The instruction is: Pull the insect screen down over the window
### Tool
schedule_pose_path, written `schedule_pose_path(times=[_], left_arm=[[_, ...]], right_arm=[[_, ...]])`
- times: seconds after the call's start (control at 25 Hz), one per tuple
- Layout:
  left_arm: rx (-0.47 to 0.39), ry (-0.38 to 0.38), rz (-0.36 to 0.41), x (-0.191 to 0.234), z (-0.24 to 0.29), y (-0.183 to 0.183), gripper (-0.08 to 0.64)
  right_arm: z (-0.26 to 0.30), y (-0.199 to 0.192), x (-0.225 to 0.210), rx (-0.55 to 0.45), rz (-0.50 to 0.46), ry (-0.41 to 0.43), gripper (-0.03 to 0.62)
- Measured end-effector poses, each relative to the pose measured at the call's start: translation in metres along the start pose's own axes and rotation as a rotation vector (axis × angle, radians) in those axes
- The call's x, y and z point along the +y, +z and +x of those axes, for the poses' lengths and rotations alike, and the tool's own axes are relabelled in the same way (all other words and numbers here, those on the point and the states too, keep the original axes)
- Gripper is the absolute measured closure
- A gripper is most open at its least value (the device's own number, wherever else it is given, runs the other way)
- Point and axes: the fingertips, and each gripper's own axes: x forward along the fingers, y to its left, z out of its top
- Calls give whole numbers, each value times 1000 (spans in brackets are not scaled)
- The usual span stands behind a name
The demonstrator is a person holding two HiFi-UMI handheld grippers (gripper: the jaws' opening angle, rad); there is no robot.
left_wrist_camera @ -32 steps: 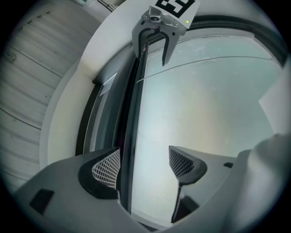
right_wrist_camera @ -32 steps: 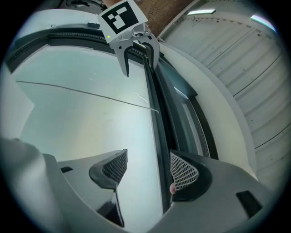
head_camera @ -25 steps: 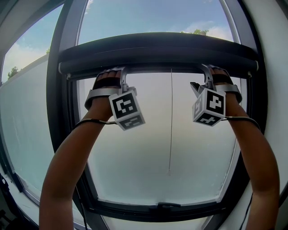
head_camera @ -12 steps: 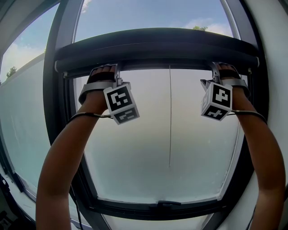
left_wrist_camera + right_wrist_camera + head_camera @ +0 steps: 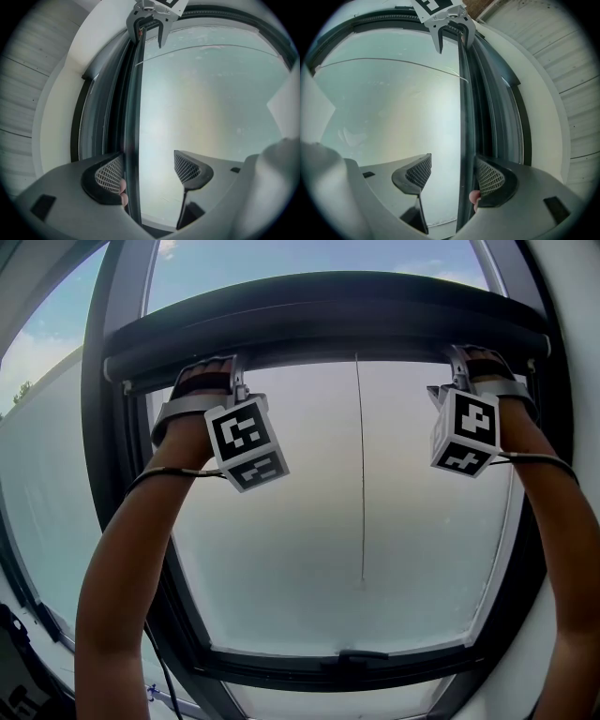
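1. Step in hand, by my read: getting a hold on the insect screen's pull bar [image 5: 328, 351]. The pull itself is not begun.
2. The pull bar sits across the upper part of the head view, tight under the dark cassette [image 5: 328, 306]. The screen is rolled up and the pane [image 5: 281, 549] below is uncovered.
3. The left gripper [image 5: 232, 381] is on the bar at upper left and the right gripper [image 5: 459, 367] at upper right, both arms raised.
4. Left gripper view: jaws apart, bar between them, against the frame-left pad and clear of the other.
5. Right gripper view: mirrored. Jaws apart, bar against the frame-right pad, a gap to the other.
6. The cord [image 5: 361, 474] hangs at centre with its end loose, and nothing touches it.
7. Next move probably calls for closing both claws on the bar, then drawing it down evenly toward the bottom frame [image 5: 347, 667]. A lopsided pull could skew the bar in its side tracks.
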Motion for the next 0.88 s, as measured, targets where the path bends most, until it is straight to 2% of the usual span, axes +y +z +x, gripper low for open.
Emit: schedule_pose_path(times=[0.2,0.32,0.56,0.88], left_arm=[[17,-17,7,-5,-6,-2,242],[10,-68,-15,-17,-14,2,242],[4,-141,16,-37,-27,-2,242],[3,-190,17,-85,-55,-2,242]], right_arm=[[-5,3,7,16,8,47,307],[-12,1,19,22,18,86,307],[-24,5,37,19,13,123,307],[-50,6,86,29,20,169,307]])
